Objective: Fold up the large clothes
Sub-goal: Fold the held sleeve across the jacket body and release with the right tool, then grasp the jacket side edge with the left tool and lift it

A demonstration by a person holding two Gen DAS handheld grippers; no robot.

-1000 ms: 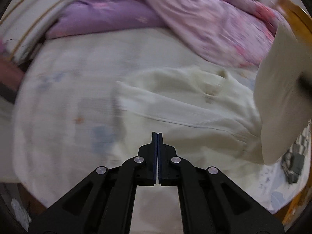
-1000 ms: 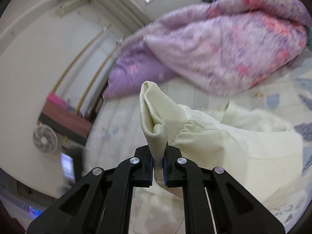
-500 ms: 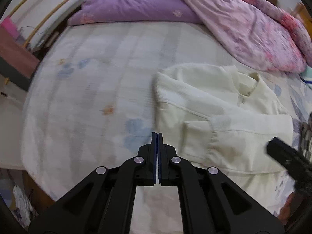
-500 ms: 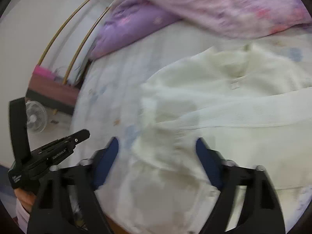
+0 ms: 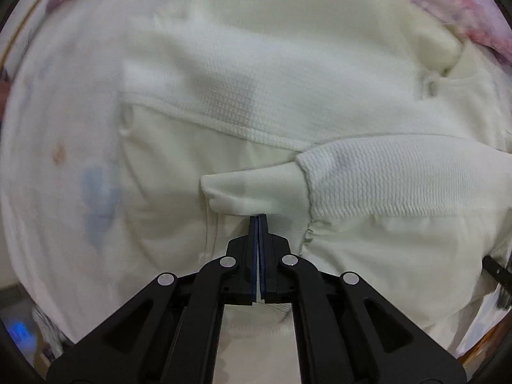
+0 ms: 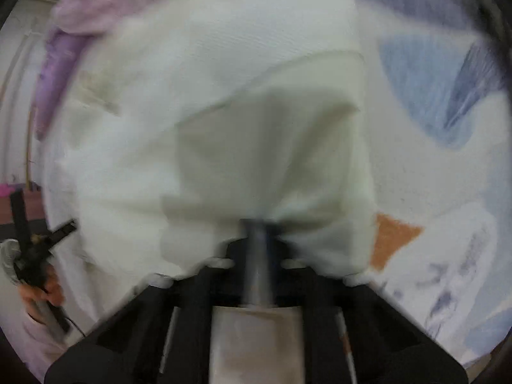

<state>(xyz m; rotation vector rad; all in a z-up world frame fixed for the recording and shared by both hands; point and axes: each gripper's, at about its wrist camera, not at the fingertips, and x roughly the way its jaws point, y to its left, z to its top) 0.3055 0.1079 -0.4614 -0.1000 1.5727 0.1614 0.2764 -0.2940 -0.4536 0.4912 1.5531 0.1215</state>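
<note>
- While both our grippers point down at the bed (image 5: pixel 64 147), the cream knit top (image 5: pixel 256 73) lies spread flat across the sheet, collar toward the pink quilt (image 5: pixel 473 9) at the far edge.
- One sleeve (image 5: pixel 400 179) is folded across the body; its smooth cuff (image 5: pixel 252 192) sits mid-garment.
- Our left gripper (image 5: pixel 258 220) has its jaws clenched together, with no fabric between them; tips sit right at the cuff's near edge, contact unclear.
- Our right gripper (image 6: pixel 256 224) view is heavily blurred. Jaws read as clenched, tips against bunched cream fabric near the garment's right edge; we can't tell if cloth is pinched.
- Printed sheet (image 6: pixel 448 192) shows bare to the right of the top.
- Left hand (image 6: pixel 41 288) and its gripper show at the right view's left edge.
</note>
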